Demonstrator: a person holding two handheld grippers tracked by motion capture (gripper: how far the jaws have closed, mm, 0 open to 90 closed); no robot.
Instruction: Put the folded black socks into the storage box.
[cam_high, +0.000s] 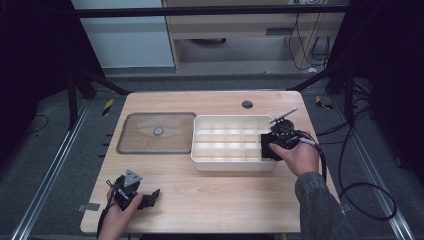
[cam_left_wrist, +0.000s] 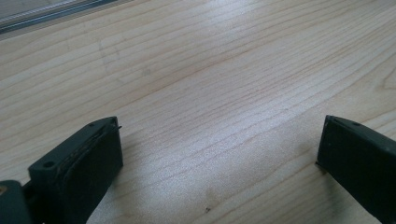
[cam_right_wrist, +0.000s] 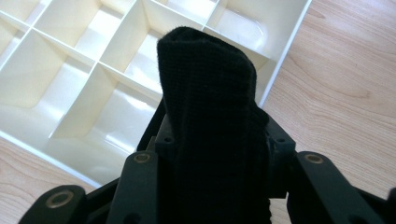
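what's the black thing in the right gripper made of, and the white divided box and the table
The black roll held in the right gripper looks like knitted fabric, perhaps a sock: matte, with a fine ribbed weave. The divided box seems to be cream plastic, smooth and glossy, with glare on its thin walls. The table looks like pale wood or wood-look laminate, with visible grain and a soft sheen.

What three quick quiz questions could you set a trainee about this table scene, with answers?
1. What does the right gripper hold?
2. True or false: the left gripper is shut on something.
3. Which lies left of the white divided tray: A) a clear lid, B) a cup?

Key: 1. A black knitted cloth, over the tray's right end. 2. False; open over bare table. 3. A.
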